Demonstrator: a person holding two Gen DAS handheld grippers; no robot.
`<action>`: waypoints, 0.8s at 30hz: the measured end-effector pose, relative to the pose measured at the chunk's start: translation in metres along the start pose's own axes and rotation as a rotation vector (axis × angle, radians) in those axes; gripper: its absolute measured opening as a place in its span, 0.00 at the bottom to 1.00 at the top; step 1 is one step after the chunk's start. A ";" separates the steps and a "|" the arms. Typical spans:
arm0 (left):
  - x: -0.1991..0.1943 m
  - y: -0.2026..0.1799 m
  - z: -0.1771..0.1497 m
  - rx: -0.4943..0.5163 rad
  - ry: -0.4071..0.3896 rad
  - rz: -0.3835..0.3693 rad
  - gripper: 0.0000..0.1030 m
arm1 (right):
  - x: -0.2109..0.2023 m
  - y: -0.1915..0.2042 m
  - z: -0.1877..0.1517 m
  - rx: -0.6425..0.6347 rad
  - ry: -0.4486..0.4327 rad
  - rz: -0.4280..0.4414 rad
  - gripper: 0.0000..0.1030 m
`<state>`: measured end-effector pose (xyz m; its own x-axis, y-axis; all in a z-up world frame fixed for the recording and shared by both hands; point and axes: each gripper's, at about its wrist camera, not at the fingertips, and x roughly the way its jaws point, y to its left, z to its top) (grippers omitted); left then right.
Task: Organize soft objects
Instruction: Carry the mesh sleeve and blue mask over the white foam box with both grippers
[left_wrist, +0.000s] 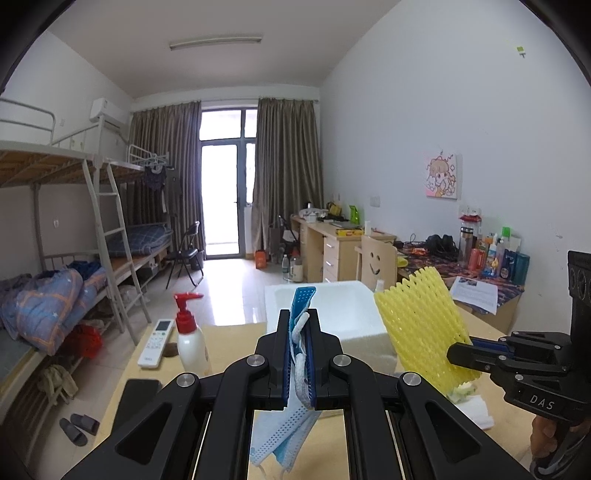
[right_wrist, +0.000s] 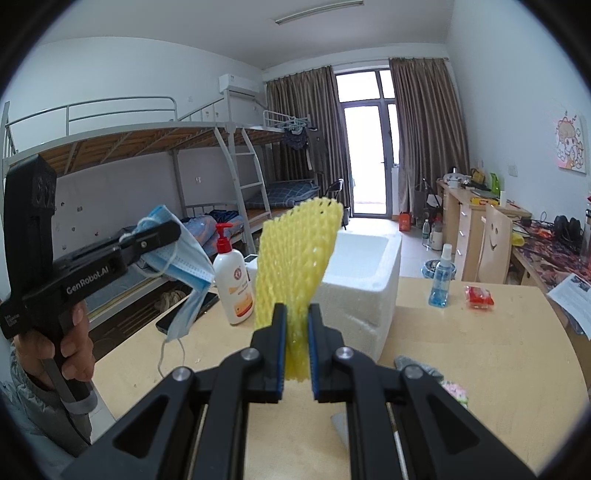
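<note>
Holding: both tongs clamped on soft items, raised above the worktop (right_wrist: 461, 332).
Left tongs (left_wrist: 298, 354): closed tight on blue face mask (left_wrist: 284, 435), mask hanging below the jaws.
Right tongs (right_wrist: 297, 354): pinching the base of yellow foam net (right_wrist: 295, 266), net standing upright.
Foam box (right_wrist: 364, 273): white, open-topped, on worktop just behind the net.
Lotion bottle (right_wrist: 234, 284): left of box.

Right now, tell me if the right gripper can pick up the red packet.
Probably not yet. The right gripper is shut on the yellow foam net, so its jaws are taken. The red packet lies in the open on the table, nothing near it.
</note>
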<state>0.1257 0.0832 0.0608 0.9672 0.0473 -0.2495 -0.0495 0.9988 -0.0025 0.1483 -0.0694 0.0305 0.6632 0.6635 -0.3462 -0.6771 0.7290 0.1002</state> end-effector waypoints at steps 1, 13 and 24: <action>0.001 0.001 0.002 -0.001 -0.001 -0.004 0.07 | 0.001 -0.002 0.002 0.002 -0.001 -0.002 0.13; 0.021 0.005 0.031 0.001 0.001 -0.011 0.07 | 0.010 -0.010 0.024 -0.010 -0.007 -0.032 0.13; 0.033 0.007 0.053 0.011 -0.041 -0.022 0.07 | 0.021 -0.016 0.039 -0.022 -0.014 -0.050 0.13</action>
<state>0.1704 0.0926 0.1040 0.9774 0.0255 -0.2096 -0.0255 0.9997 0.0028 0.1856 -0.0606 0.0583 0.7008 0.6287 -0.3369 -0.6497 0.7576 0.0624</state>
